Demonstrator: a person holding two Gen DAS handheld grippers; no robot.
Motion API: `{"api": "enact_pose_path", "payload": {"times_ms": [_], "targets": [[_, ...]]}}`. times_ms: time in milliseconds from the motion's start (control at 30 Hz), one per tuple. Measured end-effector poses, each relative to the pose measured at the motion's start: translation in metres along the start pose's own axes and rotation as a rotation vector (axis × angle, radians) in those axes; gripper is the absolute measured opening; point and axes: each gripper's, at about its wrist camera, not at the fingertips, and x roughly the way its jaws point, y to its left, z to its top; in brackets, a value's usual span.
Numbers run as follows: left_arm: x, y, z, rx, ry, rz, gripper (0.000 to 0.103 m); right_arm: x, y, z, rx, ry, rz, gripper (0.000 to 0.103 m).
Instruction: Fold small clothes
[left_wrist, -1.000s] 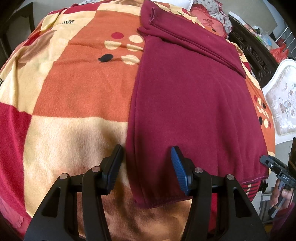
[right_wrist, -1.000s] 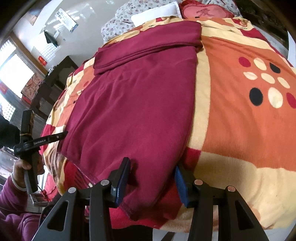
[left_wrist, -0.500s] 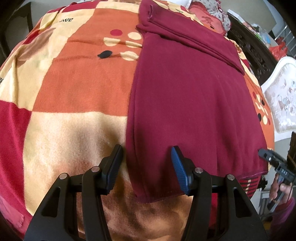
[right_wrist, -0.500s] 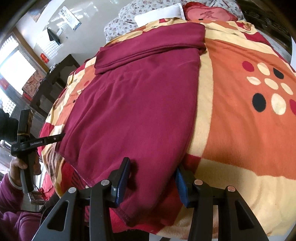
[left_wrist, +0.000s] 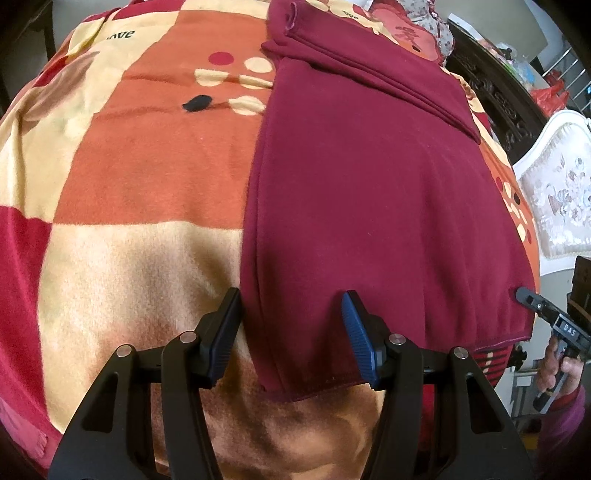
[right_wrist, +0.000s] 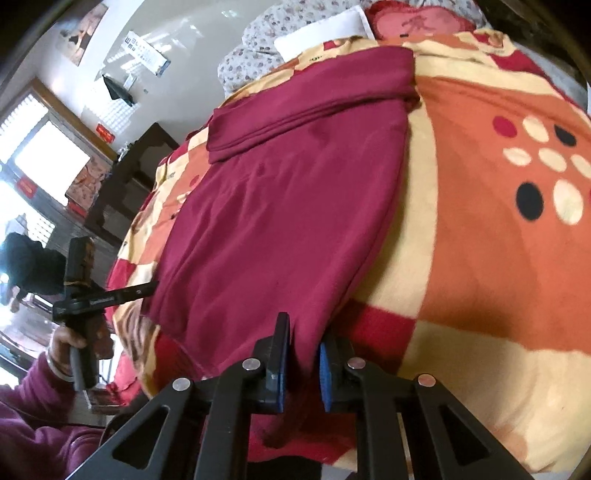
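The right hand-held gripper (right_wrist: 303, 345) is closing and pinches the near corner of the dark red cloth (right_wrist: 288, 206). The left hand-held gripper (left_wrist: 291, 325) is open, with the cloth's other near corner between its fingers.

Daylight enters through the window (right_wrist: 44, 162), which is overexposed. Illumination is bright and even. Soft shadows lie on the blanket (left_wrist: 140, 258). Fisheye distortion curves both views; corners vignette black. The right wrist view shows slight blur.

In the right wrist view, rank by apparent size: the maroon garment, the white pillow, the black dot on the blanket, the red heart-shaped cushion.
1. Maroon garment, by far largest.
2. and 3. Red heart-shaped cushion and white pillow look alike; both are far off and partly hidden, so unranked.
4. Black dot, smallest, though nearer the camera.
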Motion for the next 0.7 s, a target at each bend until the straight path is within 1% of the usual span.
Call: {"api": "enact_pose_path", "payload": {"times_ms": [167, 200, 233, 267, 300, 367, 400, 467, 500, 567, 600, 633, 667, 700], "targets": [[0.002, -0.001, 0.002, -0.015, -0.008, -0.014, 0.054, 0.001, 0.005, -0.006, -0.016, 0.019, 0.017, 0.013], [0.003, -0.001, 0.003, -0.02, -0.016, -0.018, 0.056, 0.004, 0.004, -0.007, -0.004, 0.02, 0.025, 0.013], [0.003, 0.0, 0.004, -0.025, -0.021, -0.024, 0.061, 0.008, 0.003, -0.006, 0.009, 0.025, 0.025, 0.013], [0.003, -0.001, 0.004, -0.031, -0.021, -0.031, 0.064, 0.01, 0.003, -0.006, 0.01, 0.032, 0.015, 0.013], [0.003, -0.002, 0.005, -0.035, -0.016, -0.034, 0.066, 0.01, 0.007, -0.003, -0.017, 0.038, -0.003, 0.013], [0.004, -0.005, 0.006, -0.022, -0.008, -0.027, 0.066, 0.0, 0.011, 0.003, -0.066, 0.02, -0.037, 0.013], [0.004, -0.005, 0.006, -0.017, -0.008, -0.027, 0.066, -0.008, 0.011, 0.008, -0.079, 0.0, -0.04, 0.014], [0.004, -0.004, 0.006, -0.019, -0.014, -0.033, 0.067, -0.015, 0.008, 0.013, -0.063, -0.006, -0.009, 0.017], [0.004, -0.004, 0.006, -0.024, -0.017, -0.036, 0.068, -0.014, 0.005, 0.013, -0.048, 0.006, 0.01, 0.018], [0.004, -0.004, 0.005, -0.025, -0.024, -0.036, 0.068, -0.004, 0.004, 0.009, -0.033, 0.034, 0.015, 0.018], [0.004, -0.005, 0.004, -0.016, -0.027, -0.032, 0.068, 0.004, 0.003, 0.004, -0.033, 0.054, -0.006, 0.018], [0.005, -0.008, 0.005, -0.007, -0.026, -0.03, 0.068, 0.007, 0.004, 0.001, -0.039, 0.054, -0.026, 0.018], [0.005, -0.01, 0.005, 0.0, -0.024, -0.03, 0.064, 0.006, 0.006, -0.001, -0.048, 0.028, -0.037, 0.018], [0.003, -0.01, 0.005, 0.006, -0.021, -0.038, 0.037, 0.0, 0.007, -0.001, -0.052, -0.004, -0.037, 0.015]]}}
